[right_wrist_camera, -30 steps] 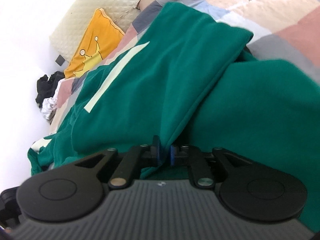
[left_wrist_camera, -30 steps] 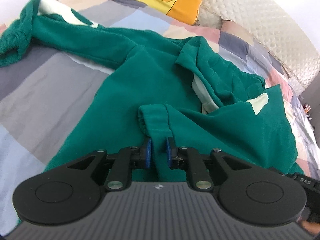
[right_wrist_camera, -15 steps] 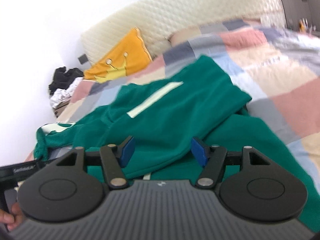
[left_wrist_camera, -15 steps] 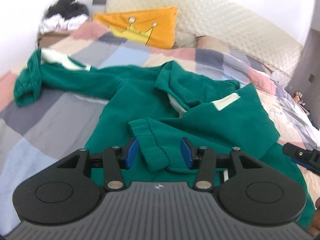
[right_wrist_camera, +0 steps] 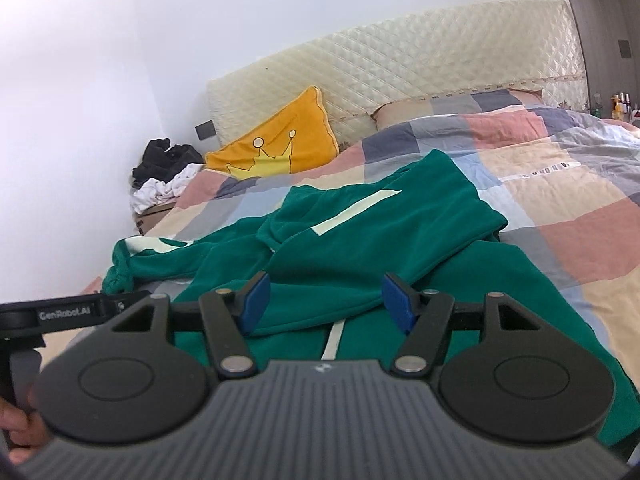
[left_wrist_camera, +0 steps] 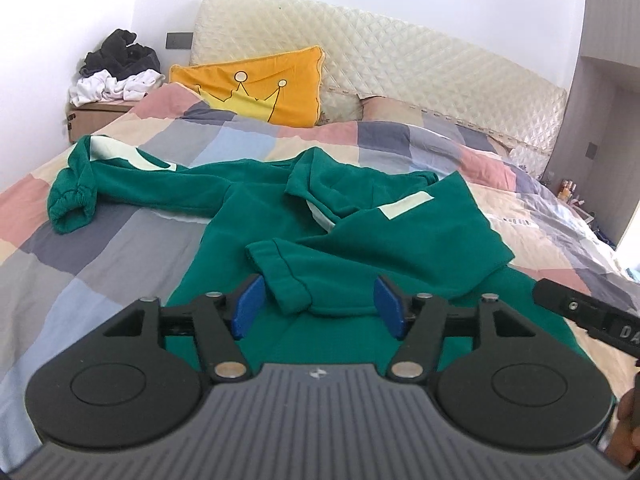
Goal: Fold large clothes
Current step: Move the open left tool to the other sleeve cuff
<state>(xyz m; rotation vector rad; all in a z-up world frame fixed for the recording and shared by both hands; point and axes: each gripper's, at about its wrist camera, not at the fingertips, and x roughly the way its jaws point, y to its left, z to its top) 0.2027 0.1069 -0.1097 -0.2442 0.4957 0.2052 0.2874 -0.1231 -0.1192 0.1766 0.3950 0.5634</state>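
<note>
Both tools let go; left tool [left_wrist_camera: 320,306] opening; sweatshirt [left_wrist_camera: 360,240] on bed [left_wrist_camera: 100,248].

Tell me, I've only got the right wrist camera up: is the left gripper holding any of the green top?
Observer: No. In the left wrist view the left gripper has its jaws opening, and its pads are clear of the green top.
Operator: Where does the folded sleeve end?
Observer: The folded sleeve's cuff lies on the body of the top, in line with the gap between those pads.
Operator: And the other sleeve?
Observer: It stretches out to the left, and the far cuff lies curled on a grey patch of the quilt.
</note>
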